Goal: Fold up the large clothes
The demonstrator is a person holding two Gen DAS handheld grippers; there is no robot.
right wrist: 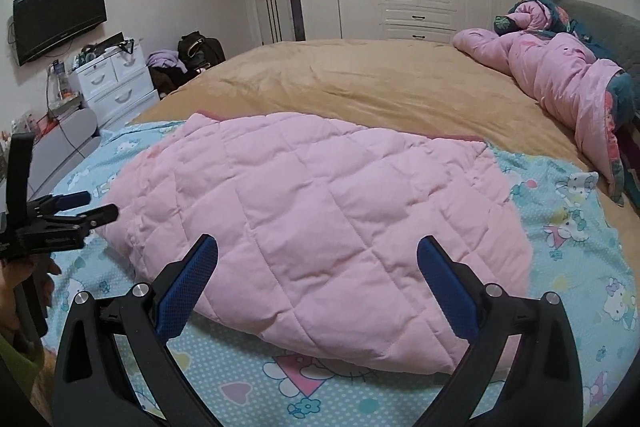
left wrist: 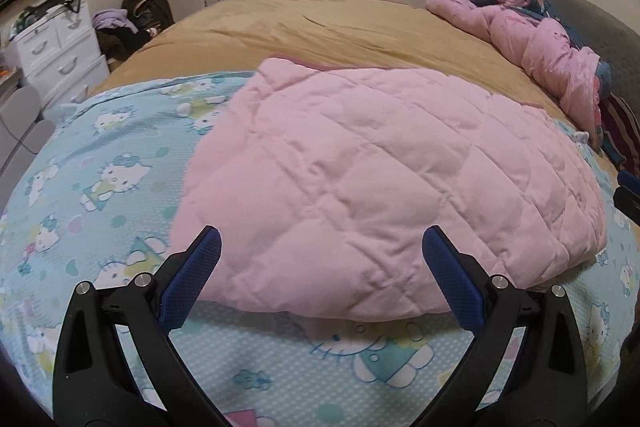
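We hold our left gripper low over the near edge of the bed, its blue-padded jaws spread wide and empty, pointing at the pink quilted garment that lies spread on the light-blue cartoon-print sheet. In the right wrist view the left gripper shows again at the far left, held level by a hand, its tips just beside the garment's left edge. The garment looks padded and puffy, stitched in diamonds, so we judge it light for its bulk, soft and springy; it will likely bulge at a crease and try to open again, and its smooth shell may slide between the pads. We would take hold at the near hem, one corner on each side, pinching through the full thickness rather than the top layer alone. The garment sits in the near half of the bed, its far edge showing a darker pink trim where it meets the tan bedspread. Our right gripper hovers over the near hem right of centre, jaws likewise spread wide with nothing between them, aimed along the garment's length. Farther right, well apart at the headboard end, a crumpled pink coat lies in a heap.
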